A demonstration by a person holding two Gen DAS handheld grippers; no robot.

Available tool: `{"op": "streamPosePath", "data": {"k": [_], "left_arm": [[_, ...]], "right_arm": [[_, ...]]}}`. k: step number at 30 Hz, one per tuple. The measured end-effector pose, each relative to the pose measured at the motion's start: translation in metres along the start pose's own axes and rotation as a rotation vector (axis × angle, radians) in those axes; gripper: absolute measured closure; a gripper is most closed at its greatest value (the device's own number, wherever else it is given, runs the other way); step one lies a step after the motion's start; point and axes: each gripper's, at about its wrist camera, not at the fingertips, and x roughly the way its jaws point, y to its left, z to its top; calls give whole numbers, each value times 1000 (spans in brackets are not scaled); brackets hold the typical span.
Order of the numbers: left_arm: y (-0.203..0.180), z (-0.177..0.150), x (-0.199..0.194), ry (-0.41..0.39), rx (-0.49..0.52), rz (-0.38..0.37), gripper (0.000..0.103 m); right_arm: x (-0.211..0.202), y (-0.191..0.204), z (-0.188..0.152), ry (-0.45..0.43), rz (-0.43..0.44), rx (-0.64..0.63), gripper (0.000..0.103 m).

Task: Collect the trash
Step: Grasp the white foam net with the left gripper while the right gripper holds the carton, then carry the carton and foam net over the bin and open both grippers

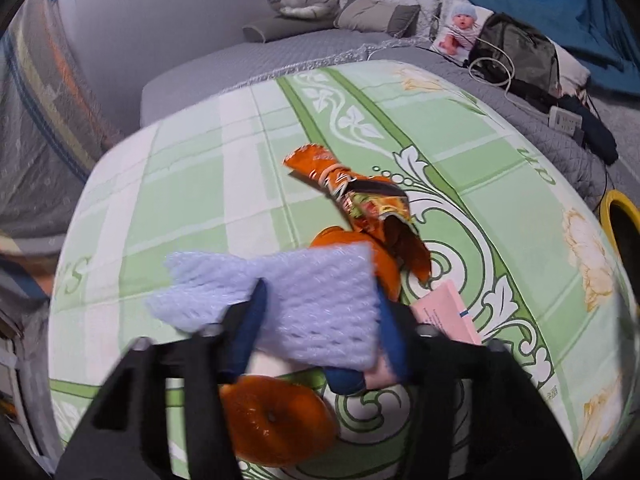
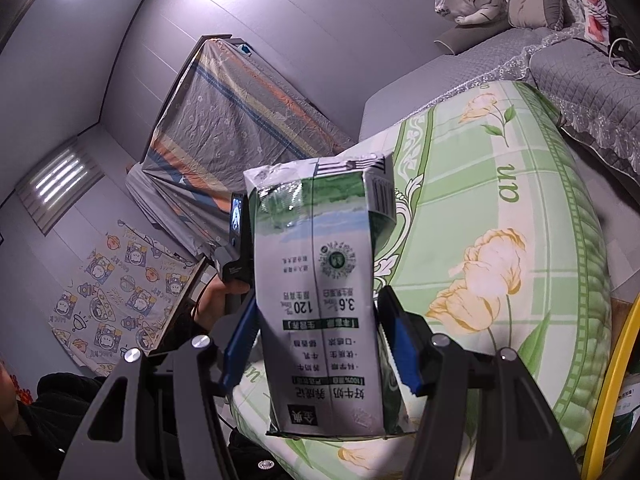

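Note:
In the left wrist view my left gripper (image 1: pixel 320 304) is shut on a pale blue foam net sleeve (image 1: pixel 288 300) and holds it above the green flowered tablecloth (image 1: pixel 180 184). An orange snack wrapper (image 1: pixel 360 204), an orange peel (image 1: pixel 272 420) and a pink paper slip (image 1: pixel 448 312) lie on the cloth under and beyond it. In the right wrist view my right gripper (image 2: pixel 316 312) is shut on a green and white milk carton (image 2: pixel 324 292), held upside down above the cloth's edge (image 2: pixel 500 200).
A yellow-rimmed bin (image 1: pixel 624 224) stands at the table's right side; its rim also shows in the right wrist view (image 2: pixel 616 376). A grey sofa (image 1: pixel 280 48) with cushions, a bag and cables lies behind. A covered frame (image 2: pixel 224 120) leans on the wall.

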Motion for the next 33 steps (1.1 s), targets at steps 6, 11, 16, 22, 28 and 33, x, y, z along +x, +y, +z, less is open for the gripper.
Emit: {"op": "streamPosePath", "data": {"k": [6,11,16,22,28,33], "left_arm": [[20,-7,-10,-38,-62,-7,85],[31,-17,-55,-153,-77,0,86],[42,-35,-107,-263,-107,-3,86],[35,-62,-159,-364,-118,8,86],[5,-82,-191,-429,-93,-34,86],[-26,-84,-202,-460,-51,-64,86]], "right_arm": [[-1,0,-3,-8,-7,21,47],[-1,6,-3,-8,-9,9,47],[0,15,-3,-13,-7,-9,47],[10,23,-7,0,-7,-25,47],[16,32,-10,7,3,-38,47],[10,38,-12,-13,-9,-52,47]]}}
